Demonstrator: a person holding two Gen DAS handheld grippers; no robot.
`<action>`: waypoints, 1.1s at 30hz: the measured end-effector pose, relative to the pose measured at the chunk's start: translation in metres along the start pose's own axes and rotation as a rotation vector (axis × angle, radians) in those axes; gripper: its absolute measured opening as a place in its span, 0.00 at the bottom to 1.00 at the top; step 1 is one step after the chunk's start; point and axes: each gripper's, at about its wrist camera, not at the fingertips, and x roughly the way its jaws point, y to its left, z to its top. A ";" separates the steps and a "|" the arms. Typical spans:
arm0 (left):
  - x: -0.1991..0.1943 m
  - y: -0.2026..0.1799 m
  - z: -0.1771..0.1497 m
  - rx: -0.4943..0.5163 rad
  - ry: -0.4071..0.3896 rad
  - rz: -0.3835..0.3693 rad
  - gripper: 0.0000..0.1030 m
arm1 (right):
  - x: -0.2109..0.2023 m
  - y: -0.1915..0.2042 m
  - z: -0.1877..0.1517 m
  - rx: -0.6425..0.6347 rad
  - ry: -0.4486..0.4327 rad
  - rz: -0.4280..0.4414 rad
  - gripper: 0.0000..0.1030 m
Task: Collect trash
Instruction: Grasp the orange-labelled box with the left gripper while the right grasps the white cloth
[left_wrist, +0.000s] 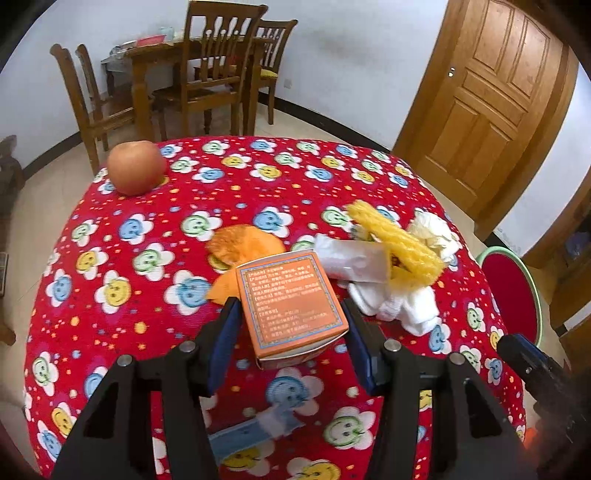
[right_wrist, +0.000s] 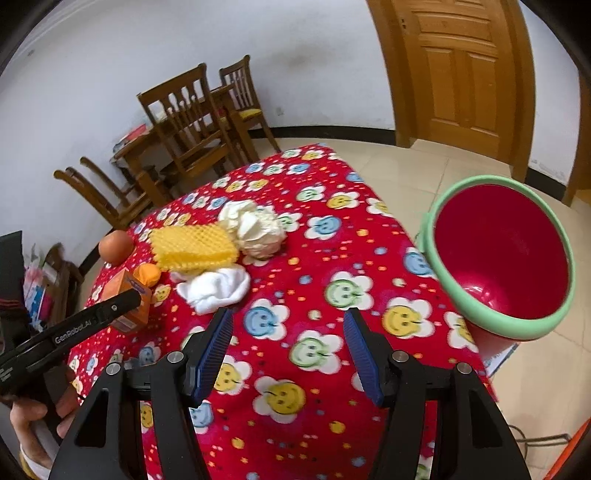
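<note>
Fingers left (left_wrist: 290, 334): holding orange box (left_wrist: 291, 302) | fingers right (right_wrist: 290, 345): wide, empty, above tablecloth (right_wrist: 332, 258)

The left gripper (right_wrist: 125, 299), seen from the right wrist view, bears white lettering along its black finger that reads "GenRobot.AI". A second line of white print sits lower on the same gripper, at the frame's left edge, too cut off to read. The orange box (left_wrist: 291, 308) near the worktop's front edge carries a panel of pale printed lines inside a blue patterned border; the characters are too small and blurred to make out.
</note>
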 end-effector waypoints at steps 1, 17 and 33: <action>-0.001 0.003 0.000 -0.003 -0.002 0.005 0.53 | 0.002 0.003 0.000 -0.004 0.004 0.003 0.62; 0.003 0.033 -0.003 -0.056 -0.006 -0.001 0.53 | 0.056 0.049 0.008 -0.071 0.083 0.027 0.62; 0.006 0.040 -0.006 -0.068 0.003 -0.008 0.53 | 0.075 0.055 0.008 -0.069 0.098 0.068 0.24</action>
